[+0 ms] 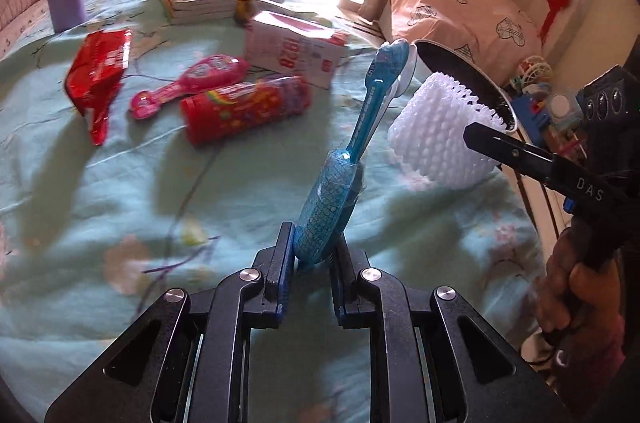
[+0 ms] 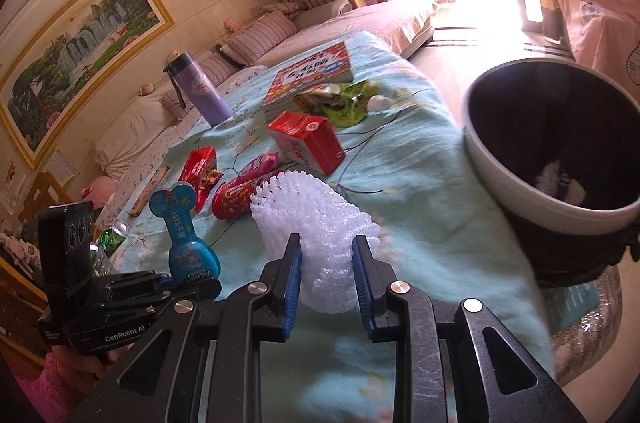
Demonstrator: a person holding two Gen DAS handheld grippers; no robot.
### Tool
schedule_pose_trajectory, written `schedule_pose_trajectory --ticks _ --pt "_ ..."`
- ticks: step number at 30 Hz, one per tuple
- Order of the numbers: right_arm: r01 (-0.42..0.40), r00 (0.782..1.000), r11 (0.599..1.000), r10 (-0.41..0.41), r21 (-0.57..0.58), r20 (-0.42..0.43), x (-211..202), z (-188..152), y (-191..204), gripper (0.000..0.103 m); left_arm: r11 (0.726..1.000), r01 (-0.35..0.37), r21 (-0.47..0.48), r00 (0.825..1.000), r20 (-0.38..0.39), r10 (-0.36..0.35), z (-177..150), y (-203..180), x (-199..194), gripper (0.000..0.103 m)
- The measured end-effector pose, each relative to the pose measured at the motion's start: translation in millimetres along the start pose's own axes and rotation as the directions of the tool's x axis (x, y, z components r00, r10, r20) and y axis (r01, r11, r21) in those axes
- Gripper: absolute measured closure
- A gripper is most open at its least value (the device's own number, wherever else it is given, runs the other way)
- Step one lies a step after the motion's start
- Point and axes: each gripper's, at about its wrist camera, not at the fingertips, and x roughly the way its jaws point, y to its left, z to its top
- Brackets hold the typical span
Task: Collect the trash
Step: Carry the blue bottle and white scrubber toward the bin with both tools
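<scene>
Each wrist camera looks close along its own fingers, angled down across the bedspread [image 1: 100,183]; both views share the trash bin [image 2: 552,159] ahead.

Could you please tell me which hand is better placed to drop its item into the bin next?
Right, probably. Its tool grips the white foam net right beside the dark white-rimmed bin; the left tool, holding the blue toothbrush-shaped package, sits farther away.

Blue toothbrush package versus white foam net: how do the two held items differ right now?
The blue toothbrush package is flat, stiff and printed; the white foam net is a soft, plain mesh sleeve. The package stands upright in the left hand-held gripper, its narrow end up; the net bulges out past the pads of the right hand-held gripper. Both are clamped and lifted above the green cloth, near the bin.
</scene>
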Motion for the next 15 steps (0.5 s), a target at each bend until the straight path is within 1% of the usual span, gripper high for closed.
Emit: schedule_pose_trajectory --ticks 5,10,15 --pt "0.044 0.997 0.999 -0.045 0.020 0.058 -28 3 -19 0.078 0.999 0.038 0.020 0.999 -0.004 -0.038 10 -30 8 0.088" --pt "0.091 0.990 0.994 -0.096 0.057 0.102 -50 6 -43 0.078 0.997 0.048 0.057 0.999 -0.004 -0.048 24 -61 19 0.088" --pt "0.119 0.983 0.988 -0.131 0.098 0.128 -64 6 -68 0.078 0.994 0.058 0.090 0.998 -0.004 -0.058 36 -88 28 0.088"
